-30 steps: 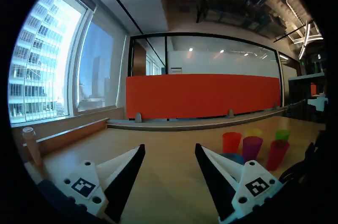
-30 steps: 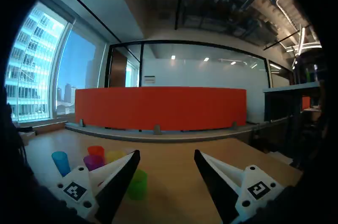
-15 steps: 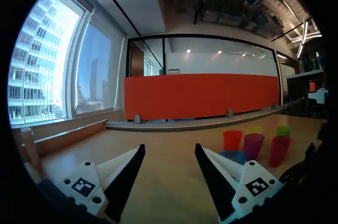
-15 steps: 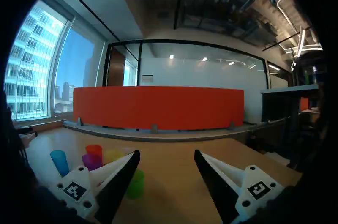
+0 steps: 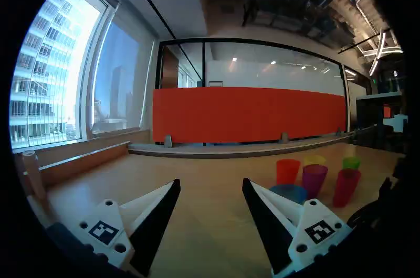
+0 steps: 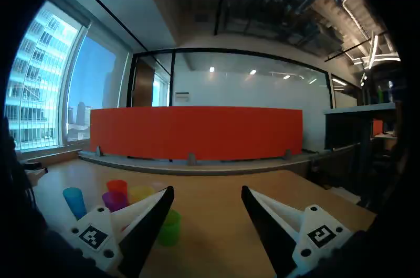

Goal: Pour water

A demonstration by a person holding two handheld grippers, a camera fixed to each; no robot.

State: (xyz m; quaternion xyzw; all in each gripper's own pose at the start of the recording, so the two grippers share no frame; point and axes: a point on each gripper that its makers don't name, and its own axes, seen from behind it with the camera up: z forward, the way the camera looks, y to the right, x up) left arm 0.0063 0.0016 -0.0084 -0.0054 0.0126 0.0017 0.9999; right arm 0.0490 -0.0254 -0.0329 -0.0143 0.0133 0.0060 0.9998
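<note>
Several coloured plastic cups stand in a cluster on a wooden table (image 5: 210,215). In the left gripper view they lie to the right: an orange cup (image 5: 287,171), a purple cup (image 5: 314,180), a red cup (image 5: 346,187), a green cup (image 5: 351,163), a yellow cup (image 5: 314,160) and a blue cup (image 5: 287,193) right behind the right finger. My left gripper (image 5: 211,186) is open and holds nothing. In the right gripper view the cluster lies at the left: a blue cup (image 6: 75,202), an orange cup (image 6: 117,187), a purple cup (image 6: 114,200), a yellow cup (image 6: 140,193) and a green cup (image 6: 169,227). My right gripper (image 6: 208,191) is open and holds nothing.
A long orange partition (image 5: 247,115) with glass above it closes the table's far edge. Big windows (image 5: 47,78) run along the left. A slim tube with a white cap (image 5: 31,173) stands at the left table edge. Dark shelving (image 6: 362,141) stands to the right.
Both views have drifted slightly; the cups sit a little lower and nearer in the left gripper view. Both grippers stay open.
</note>
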